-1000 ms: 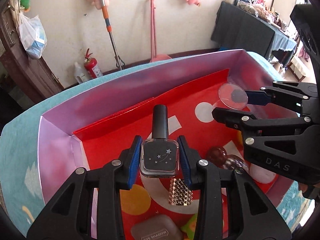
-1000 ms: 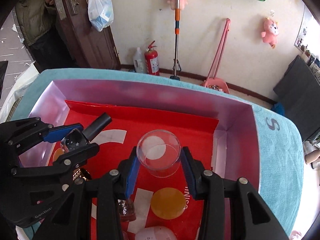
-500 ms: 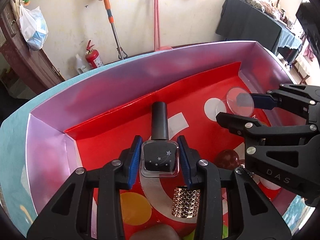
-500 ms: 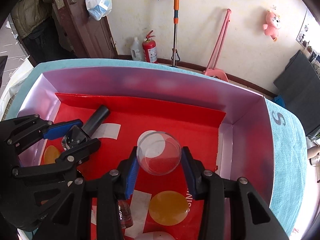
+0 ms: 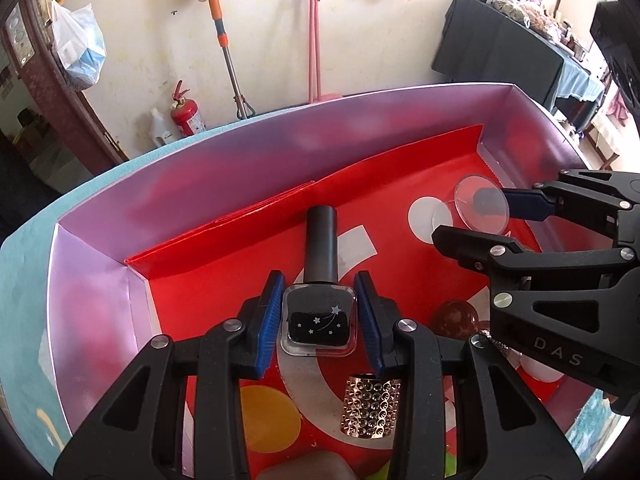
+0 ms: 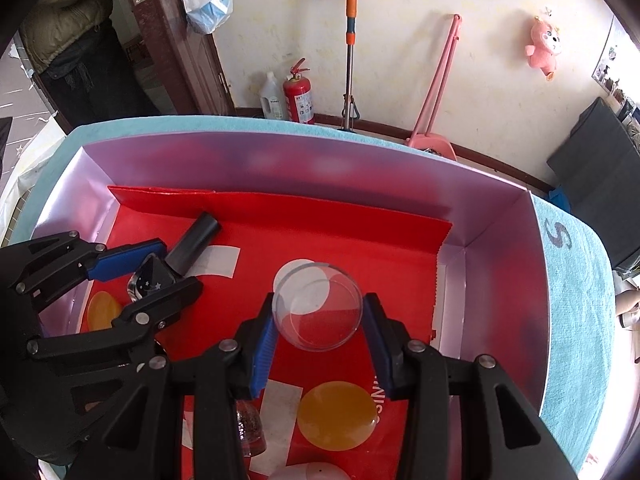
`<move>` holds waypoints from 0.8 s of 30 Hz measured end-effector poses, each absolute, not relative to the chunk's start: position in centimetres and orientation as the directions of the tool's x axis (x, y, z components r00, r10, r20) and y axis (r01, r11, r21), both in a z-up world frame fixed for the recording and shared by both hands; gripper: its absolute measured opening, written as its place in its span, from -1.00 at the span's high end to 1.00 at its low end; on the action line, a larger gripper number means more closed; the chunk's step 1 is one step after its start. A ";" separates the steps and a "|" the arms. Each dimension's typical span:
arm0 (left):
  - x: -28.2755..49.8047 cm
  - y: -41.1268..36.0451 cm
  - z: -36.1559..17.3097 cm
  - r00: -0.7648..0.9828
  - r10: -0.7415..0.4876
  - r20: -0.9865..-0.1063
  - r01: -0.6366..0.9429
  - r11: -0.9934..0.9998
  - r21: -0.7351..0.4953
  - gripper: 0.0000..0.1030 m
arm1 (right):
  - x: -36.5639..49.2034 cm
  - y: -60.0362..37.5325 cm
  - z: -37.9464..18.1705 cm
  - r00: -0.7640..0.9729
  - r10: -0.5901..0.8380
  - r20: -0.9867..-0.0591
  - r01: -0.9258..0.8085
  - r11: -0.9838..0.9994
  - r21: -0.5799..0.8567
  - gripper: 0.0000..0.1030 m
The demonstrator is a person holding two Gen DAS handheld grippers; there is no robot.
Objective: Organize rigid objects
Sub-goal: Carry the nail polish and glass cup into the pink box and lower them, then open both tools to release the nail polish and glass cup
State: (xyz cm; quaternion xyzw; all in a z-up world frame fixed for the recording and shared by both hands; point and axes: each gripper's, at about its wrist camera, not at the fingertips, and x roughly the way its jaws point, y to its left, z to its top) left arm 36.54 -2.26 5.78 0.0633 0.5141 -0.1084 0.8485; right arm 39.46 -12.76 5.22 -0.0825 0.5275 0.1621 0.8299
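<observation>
1. The left claw (image 5: 319, 322) is clenched on a black nail polish bottle (image 5: 318, 320); its blue pads press both sides of the square glass body, and the black cap points toward the far wall of the box (image 5: 248, 160).
2. The right claw (image 6: 318, 326) grips a clear round dish (image 6: 318, 306) between its blue pads, held above the box's red liner (image 6: 320, 220), right of the bottle.
3. The box has shiny lilac walls and sits on a teal tabletop (image 6: 576, 300).
4. Inside the box, on the near side of the bottle, lies a gold studded cylinder (image 5: 370, 406); a dark red round thing (image 5: 456, 318) sits to the bottle's right.
5. An orange disc (image 6: 338, 414) lies on the liner, nearer than the dish.
</observation>
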 end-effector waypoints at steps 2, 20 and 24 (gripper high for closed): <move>36.4 -2.0 6.0 0.451 -0.123 -0.884 0.248 0.969 -0.008 0.34 | 39.4 -12.8 5.3 0.391 0.183 -0.902 -0.354 0.935 0.036 0.14; 31.6 -0.6 11.4 0.583 -0.147 -0.799 0.197 0.980 -0.036 -0.28 | 34.6 -14.1 11.2 0.511 0.187 -0.839 -0.323 0.946 0.014 -0.30; 28.9 0.0 13.4 0.639 -0.137 -0.757 0.173 0.984 -0.032 -0.44 | 32.0 -14.7 13.3 0.570 0.186 -0.801 -0.311 0.950 -0.001 -0.44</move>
